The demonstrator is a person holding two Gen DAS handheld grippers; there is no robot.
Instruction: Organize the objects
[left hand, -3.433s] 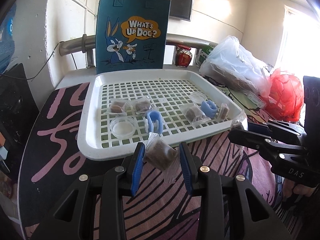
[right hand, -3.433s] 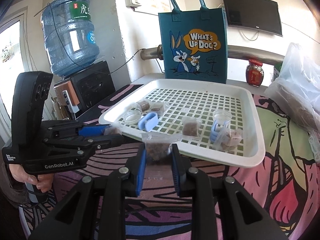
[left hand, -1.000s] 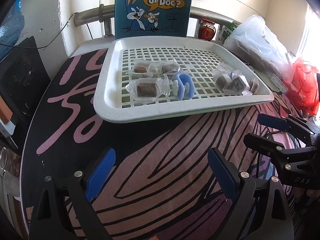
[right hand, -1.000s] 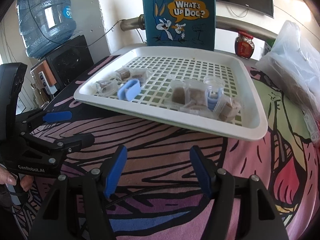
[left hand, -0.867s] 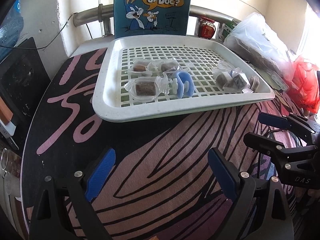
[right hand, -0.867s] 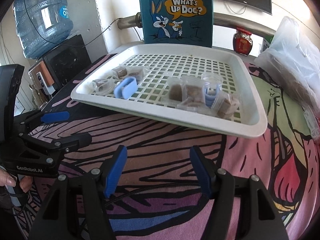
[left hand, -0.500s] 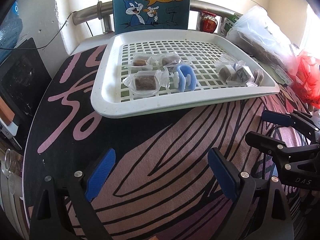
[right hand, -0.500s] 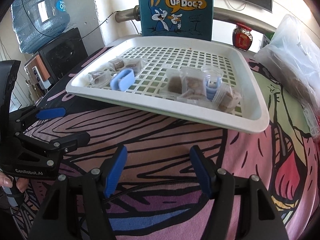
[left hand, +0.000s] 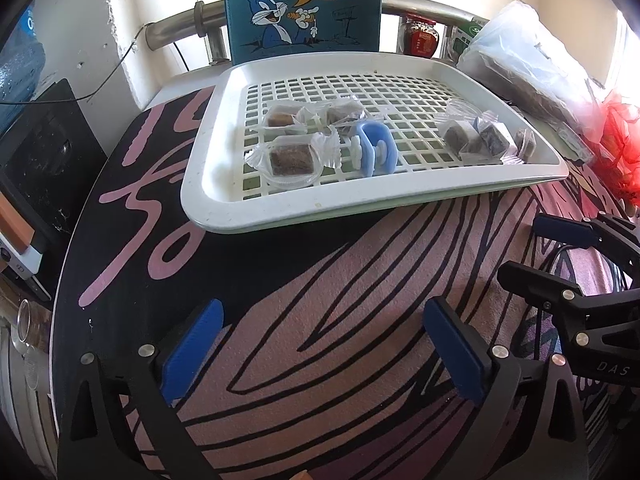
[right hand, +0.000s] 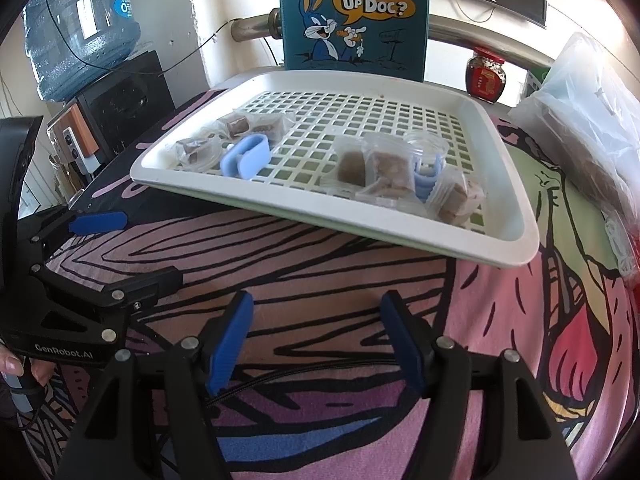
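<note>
A white slotted tray [left hand: 224, 208] [right hand: 516, 236] sits on the patterned tablecloth. It holds several wrapped brown snack cubes: a left group [left hand: 291, 157] [right hand: 236, 125] and a right group [left hand: 476, 140] [right hand: 386, 166]. A blue clip [left hand: 375, 149] [right hand: 248, 157] lies mid-tray, and a second blue clip [right hand: 426, 178] sits under a clear round lid [right hand: 425, 144]. My left gripper [left hand: 322, 346] is open and empty, well back from the tray's near rim. My right gripper [right hand: 316, 340] is open and empty, also short of the tray.
A teal "What's Up Doc?" bag [left hand: 302, 4] [right hand: 354, 16] stands behind the tray. A red jar [right hand: 486, 76], clear plastic bags [left hand: 528, 64] and a red bag [left hand: 618, 152] lie at the right. A water bottle [right hand: 80, 20] stands on a black dispenser at the left.
Earlier each gripper was shut on a wrapped snack near the tray's front rim. Both snacks now lie in the tray; both grippers have opened and drawn back toward me.
</note>
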